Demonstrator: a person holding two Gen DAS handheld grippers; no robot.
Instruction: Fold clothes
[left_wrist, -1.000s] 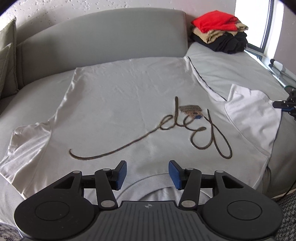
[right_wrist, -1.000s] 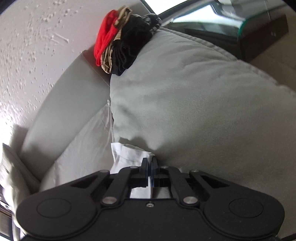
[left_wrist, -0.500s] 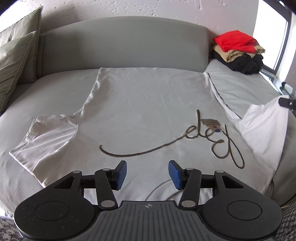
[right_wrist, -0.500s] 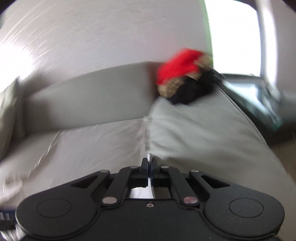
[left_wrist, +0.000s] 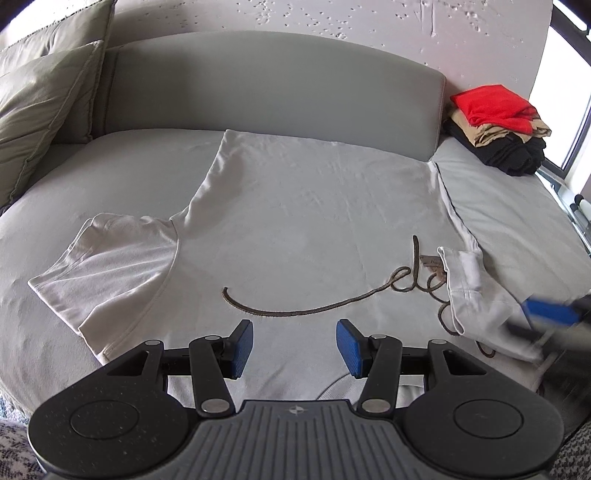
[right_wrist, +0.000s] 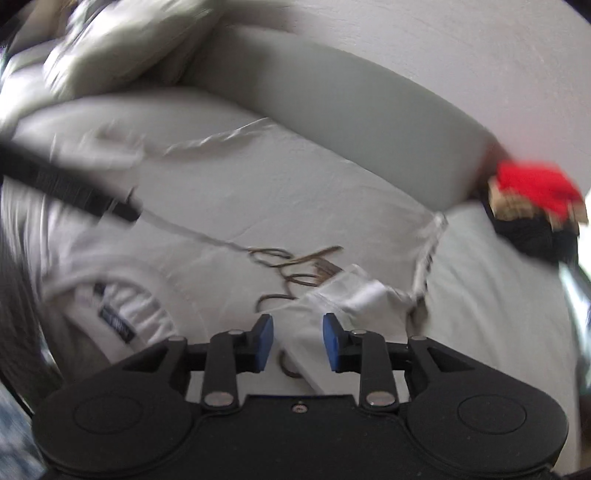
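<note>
**Right sleeve folded in, left sleeve next**

Your left tool (left_wrist: 294, 345) hangs just above the collar end of the white T-shirt (left_wrist: 295, 221), its blue pads wide apart with nothing between them. Your right tool (right_wrist: 297, 342) is also parted, holding nothing; the folded-over right sleeve (right_wrist: 354, 295) lies just ahead of its pads, loose on the shirt body. From the left view that tool shows only as a blurred blue streak off to the right.

Ahead of the left tool, the shirt lies flat on the grey sofa (left_wrist: 258, 92), chest up, its brown script lettering (left_wrist: 332, 302) running across to the right, partly covered by the turned-in sleeve. Ahead and to the left, the left sleeve (left_wrist: 107, 273) is spread out flat, not yet folded.

So the sleeve-folding step looks half done. Your next move likely calls for the left tool to swing left, pinch that sleeve's outer hem, and carry it in over the chest to mirror the other side.

Farther off, the hem reaches the backrest; cushions (left_wrist: 48, 110) sit far left, and a stack of folded clothes (left_wrist: 498, 125) sits far right.
</note>
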